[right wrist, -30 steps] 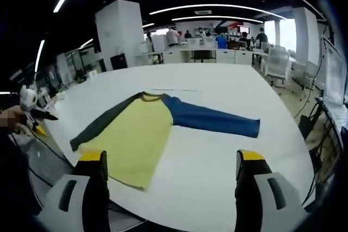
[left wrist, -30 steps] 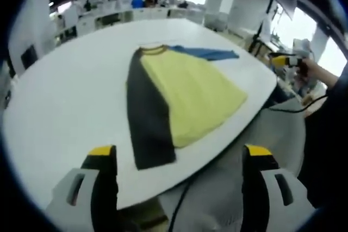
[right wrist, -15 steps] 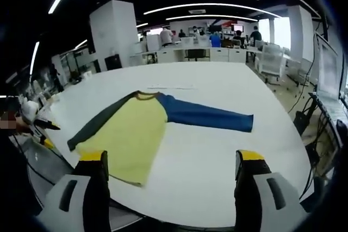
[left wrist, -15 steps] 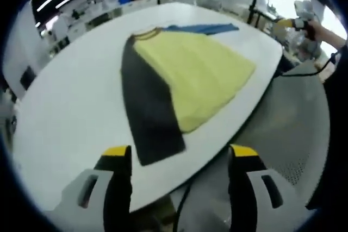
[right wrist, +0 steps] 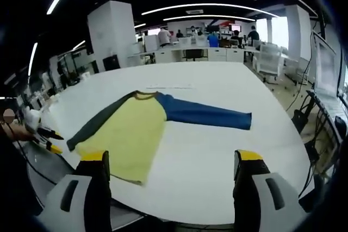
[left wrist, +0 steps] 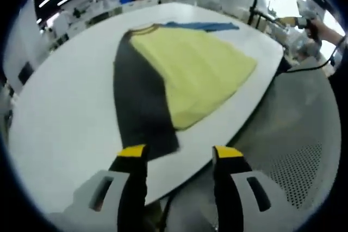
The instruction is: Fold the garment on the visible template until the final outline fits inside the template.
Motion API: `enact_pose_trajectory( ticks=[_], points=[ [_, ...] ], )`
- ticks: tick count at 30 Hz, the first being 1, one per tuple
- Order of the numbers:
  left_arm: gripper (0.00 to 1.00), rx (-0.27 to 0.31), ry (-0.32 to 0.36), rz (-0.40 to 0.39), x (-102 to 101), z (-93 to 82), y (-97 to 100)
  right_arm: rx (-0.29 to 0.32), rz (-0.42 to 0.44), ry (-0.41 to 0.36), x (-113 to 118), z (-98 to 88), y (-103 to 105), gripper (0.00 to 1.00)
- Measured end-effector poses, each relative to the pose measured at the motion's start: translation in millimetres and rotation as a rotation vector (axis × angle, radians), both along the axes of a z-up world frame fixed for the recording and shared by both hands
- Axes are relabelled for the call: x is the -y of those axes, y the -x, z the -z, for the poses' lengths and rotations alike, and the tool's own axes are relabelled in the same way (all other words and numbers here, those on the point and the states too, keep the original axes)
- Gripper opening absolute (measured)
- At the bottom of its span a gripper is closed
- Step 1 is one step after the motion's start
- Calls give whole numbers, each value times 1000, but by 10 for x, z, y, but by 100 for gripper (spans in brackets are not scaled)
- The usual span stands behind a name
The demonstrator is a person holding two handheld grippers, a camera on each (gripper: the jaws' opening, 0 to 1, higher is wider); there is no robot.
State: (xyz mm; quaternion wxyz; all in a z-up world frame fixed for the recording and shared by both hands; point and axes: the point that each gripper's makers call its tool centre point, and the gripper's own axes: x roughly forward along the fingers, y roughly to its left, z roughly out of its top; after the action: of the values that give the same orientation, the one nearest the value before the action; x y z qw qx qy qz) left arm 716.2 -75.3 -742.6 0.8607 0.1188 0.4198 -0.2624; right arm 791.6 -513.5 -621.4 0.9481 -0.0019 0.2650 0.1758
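At the table [left wrist: 65, 107] edge, left gripper [left wrist: 178, 158] with jaws apart, holding nothing, just short of the dark sleeve [left wrist: 138, 107] end. Right gripper [right wrist: 171, 164] wide open, empty, well back from the shirt [right wrist: 130, 131], spread flat, blue sleeve [right wrist: 209, 117] outstretched.

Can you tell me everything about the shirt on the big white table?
The shirt is long-sleeved, with a yellow body, one dark grey sleeve, one blue sleeve and a brownish collar. It looks like soft cloth. It lies flat and spread out, sleeves stretched apart, near the edge of the white table. Nothing grips it: the left claw is open just short of the grey cuff, and the right claw is open too.
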Motion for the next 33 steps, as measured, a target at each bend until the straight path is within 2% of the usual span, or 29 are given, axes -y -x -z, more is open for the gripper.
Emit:
enact_pose_trajectory(
  ticks=[16, 33],
  points=[
    [30, -49, -55, 35, -22, 203, -126, -2, 17, -11, 38, 24, 52, 94],
    [14, -40, -90, 90, 9, 271, -155, -13, 29, -14, 94, 55, 84, 93]
  ],
)
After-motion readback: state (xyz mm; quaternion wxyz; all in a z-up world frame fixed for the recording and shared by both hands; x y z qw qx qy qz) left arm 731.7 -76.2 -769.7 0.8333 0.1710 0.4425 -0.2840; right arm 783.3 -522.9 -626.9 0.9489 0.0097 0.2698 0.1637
